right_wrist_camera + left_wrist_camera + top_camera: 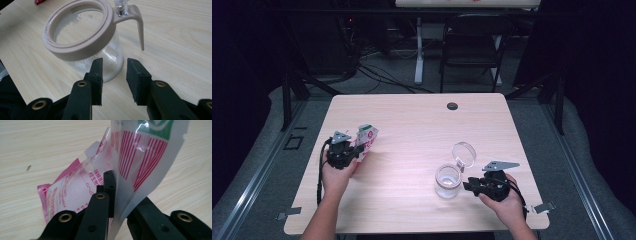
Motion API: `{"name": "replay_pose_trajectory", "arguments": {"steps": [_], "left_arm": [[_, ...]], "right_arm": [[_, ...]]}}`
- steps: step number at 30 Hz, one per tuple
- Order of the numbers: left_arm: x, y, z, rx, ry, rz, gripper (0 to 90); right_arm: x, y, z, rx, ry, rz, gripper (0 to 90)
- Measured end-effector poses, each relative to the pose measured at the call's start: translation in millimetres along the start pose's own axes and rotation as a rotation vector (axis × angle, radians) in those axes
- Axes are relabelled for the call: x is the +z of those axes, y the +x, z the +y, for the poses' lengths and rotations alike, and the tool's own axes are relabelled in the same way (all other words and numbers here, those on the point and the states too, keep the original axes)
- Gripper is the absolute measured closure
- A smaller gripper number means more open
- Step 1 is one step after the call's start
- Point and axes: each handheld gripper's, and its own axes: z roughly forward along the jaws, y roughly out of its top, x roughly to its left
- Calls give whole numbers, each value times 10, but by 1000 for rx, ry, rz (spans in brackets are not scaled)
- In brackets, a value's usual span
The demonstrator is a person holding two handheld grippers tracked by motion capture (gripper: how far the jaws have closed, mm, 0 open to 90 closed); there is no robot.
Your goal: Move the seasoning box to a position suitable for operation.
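At the left of the high view, the left hand-held gripper (357,148) is closed tight on a plastic sachet (366,137) printed in red, white and green, holding it lifted off the bench (412,125) near the left edge. In the left gripper view the black jaws pinch the sachet (140,165) at a lower part of the film, so most of the packet stands above them and bends over; gripped that way, it looks ready to be carried over and tipped out, though I cannot tell whether it has been torn open. Further right stands a small clear glass jar (448,181) with a beige rim, its hinged lid (463,153) swung up and back, presumably so the mouth is free to take the contents. The right gripper view shows a little white powder in the jar (110,53). The right hand-held gripper (468,186) sits just beside the jar, jaws about half open, with nothing between them and apart from the glass, probably waiting to steady it. The bench is pale wood grain with a dark round grommet (452,106) near the far edge. Beyond it the room is dim, with a folding chair (474,42), a white table leg (418,50) and cables across grey flooring.
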Motion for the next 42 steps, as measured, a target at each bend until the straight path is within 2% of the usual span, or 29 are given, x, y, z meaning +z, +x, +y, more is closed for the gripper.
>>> {"name": "replay_pose_trajectory", "arguments": {"steps": [5, 7, 11, 16, 20, 27, 33, 37, 42], "left_arm": [[-108, 76, 18, -56, -31, -14, 895], [-143, 90, 30, -61, -39, -12, 896], [-230, 106, 67, -47, -43, 5, 900], [-360, 105, 111, -47, -83, 14, 900], [-417, 85, 139, -32, -84, 29, 900], [-507, 45, 163, -25, -103, 11, 900], [-561, -41, 210, -13, -118, -22, 900], [-588, -156, 247, 20, -124, -43, 900], [-595, -356, 292, 68, -127, -90, 900]], "right_arm": [[13, -32, -14, 22, -8, 0, 663], [11, -43, -17, 27, -10, 0, 660], [-6, -52, -20, 24, -13, -10, 653], [-21, -66, -35, 37, -24, -11, 647], [-25, -73, -40, 38, -33, -16, 643], [-31, -75, -44, 42, -40, -15, 640], [-51, -84, -45, 45, -49, -16, 638], [-53, -86, -49, 48, -53, -16, 633], [-57, -91, -52, 50, -50, -19, 629]]}}
